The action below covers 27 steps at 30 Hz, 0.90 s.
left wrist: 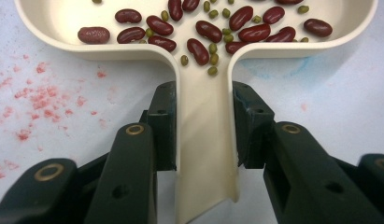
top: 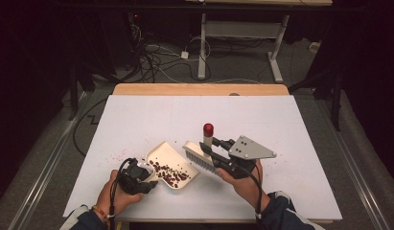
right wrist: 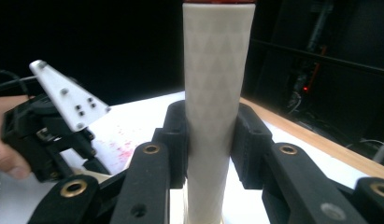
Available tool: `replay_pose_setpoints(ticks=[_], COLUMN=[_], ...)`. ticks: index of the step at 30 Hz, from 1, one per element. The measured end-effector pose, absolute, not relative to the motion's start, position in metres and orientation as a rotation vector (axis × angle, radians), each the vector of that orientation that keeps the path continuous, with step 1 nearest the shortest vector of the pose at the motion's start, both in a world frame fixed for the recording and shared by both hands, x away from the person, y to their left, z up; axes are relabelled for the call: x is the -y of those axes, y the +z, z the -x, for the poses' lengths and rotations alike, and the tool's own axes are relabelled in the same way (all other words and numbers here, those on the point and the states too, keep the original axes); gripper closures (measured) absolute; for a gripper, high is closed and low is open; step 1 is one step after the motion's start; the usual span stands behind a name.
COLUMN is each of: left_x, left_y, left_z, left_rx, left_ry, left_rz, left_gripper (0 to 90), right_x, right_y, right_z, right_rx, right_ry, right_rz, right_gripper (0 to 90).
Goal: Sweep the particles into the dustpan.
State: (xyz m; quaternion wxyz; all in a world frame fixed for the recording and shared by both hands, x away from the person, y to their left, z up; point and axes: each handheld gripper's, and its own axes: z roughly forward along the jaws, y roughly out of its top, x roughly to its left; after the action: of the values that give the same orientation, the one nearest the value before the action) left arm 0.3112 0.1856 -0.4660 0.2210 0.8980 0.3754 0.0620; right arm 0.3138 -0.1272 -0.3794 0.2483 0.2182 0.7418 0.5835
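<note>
Cream dustpan (top: 171,168) low and centre in the high view, flat on the white desk (top: 137,120), loaded with red kidney beans (left wrist: 208,31) and small green mung beans (left wrist: 212,59). Handle clamped tight in the left gripper (left wrist: 204,128), pads pressed on both sides. Just right of the pan, white brush (top: 200,155), bristles down, red-capped handle upright, gripped firmly by the right gripper (right wrist: 212,140). Pink smears (left wrist: 35,98) on the desk at the left of the left gripper view.
</note>
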Motion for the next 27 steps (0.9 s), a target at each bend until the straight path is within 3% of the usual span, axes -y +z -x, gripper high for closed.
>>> replay_pose_setpoints(ticks=[16, 27], left_x=[-0.185, -0.185], left_y=[-0.466, -0.465], left_z=[-0.311, -0.311], left_rx=[-1.031, -1.033], left_ry=[0.170, 0.170], left_rz=[-2.494, -2.493], left_gripper=[64.1, 64.0], right_x=[0.118, 0.123], right_y=[-0.398, -0.386], right_z=[-0.318, -0.311], right_rx=[-2.132, -2.093], right_ry=[1.542, 1.589], right_rz=[-0.595, -0.584], right_gripper=[70.1, 70.2])
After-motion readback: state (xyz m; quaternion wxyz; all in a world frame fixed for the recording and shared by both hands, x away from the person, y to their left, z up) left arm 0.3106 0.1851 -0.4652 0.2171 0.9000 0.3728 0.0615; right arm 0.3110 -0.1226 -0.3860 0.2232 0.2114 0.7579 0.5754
